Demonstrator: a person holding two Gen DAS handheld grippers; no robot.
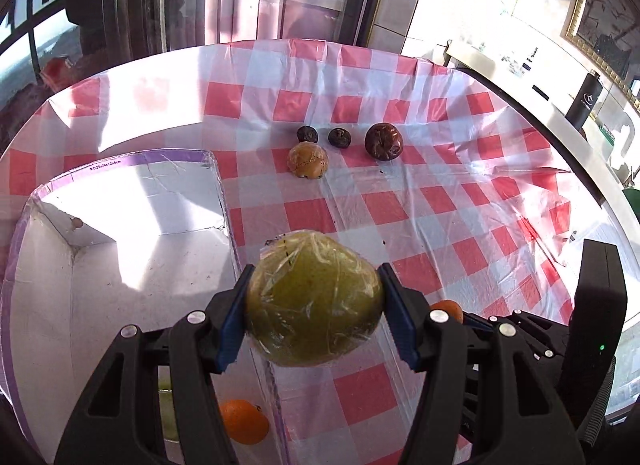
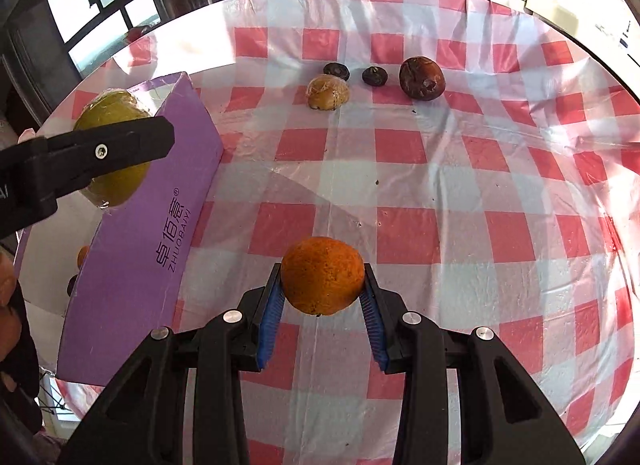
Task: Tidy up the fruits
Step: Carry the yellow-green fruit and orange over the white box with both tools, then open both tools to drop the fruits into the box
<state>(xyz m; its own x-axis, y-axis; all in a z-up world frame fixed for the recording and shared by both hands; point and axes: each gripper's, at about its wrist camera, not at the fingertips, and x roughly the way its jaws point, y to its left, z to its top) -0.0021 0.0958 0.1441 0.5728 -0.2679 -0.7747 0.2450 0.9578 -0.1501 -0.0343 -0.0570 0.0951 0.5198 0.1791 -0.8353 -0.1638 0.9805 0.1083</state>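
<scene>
My left gripper (image 1: 314, 301) is shut on a green fruit wrapped in clear film (image 1: 314, 299) and holds it above the right wall of the purple box (image 1: 224, 201). The same fruit (image 2: 114, 181) shows at the left of the right wrist view, over the box (image 2: 152, 233). An orange (image 1: 244, 421) lies inside the box. My right gripper (image 2: 322, 293) is shut on an orange (image 2: 322, 275) above the checked cloth, right of the box. Its orange (image 1: 448, 310) peeks out behind the left gripper's right finger.
On the red and white checked tablecloth (image 2: 460, 193) at the far side lie a wrapped tan fruit (image 2: 327, 94), two small dark fruits (image 2: 336, 71) (image 2: 374, 76) and a larger dark red fruit (image 2: 422, 78). A black bottle (image 1: 585, 99) stands on a counter at the right.
</scene>
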